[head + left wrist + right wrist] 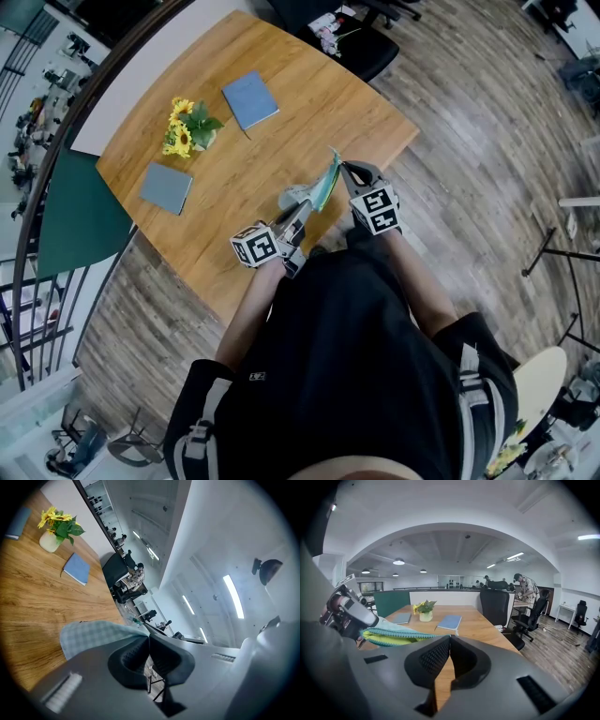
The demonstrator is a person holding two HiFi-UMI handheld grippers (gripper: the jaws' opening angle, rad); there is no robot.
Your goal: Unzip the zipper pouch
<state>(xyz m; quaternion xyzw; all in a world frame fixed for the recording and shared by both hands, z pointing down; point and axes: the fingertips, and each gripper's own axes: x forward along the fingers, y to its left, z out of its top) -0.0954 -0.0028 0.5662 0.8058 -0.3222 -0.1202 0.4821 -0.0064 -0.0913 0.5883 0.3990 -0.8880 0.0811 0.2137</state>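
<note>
The zipper pouch [319, 190], pale checked cloth with a teal zip edge, hangs above the near edge of the wooden table [281, 131], stretched between both grippers. My left gripper [300, 208] is shut on its lower left end. In the left gripper view the checked cloth [91, 637] runs into the closed jaws [149, 637]. My right gripper [342, 167] is shut on the upper right end. In the right gripper view the pouch [391, 637] shows teal edges and yellow-green between them, reaching the closed jaws [449, 639]. I cannot make out the zip pull.
A white vase of yellow flowers [186, 128] stands on the table between two blue notebooks [250, 99] [166, 187]. A black office chair [352, 42] stands beyond the far corner and a green partition [75, 216] at the left. People stand in the distance [525, 590].
</note>
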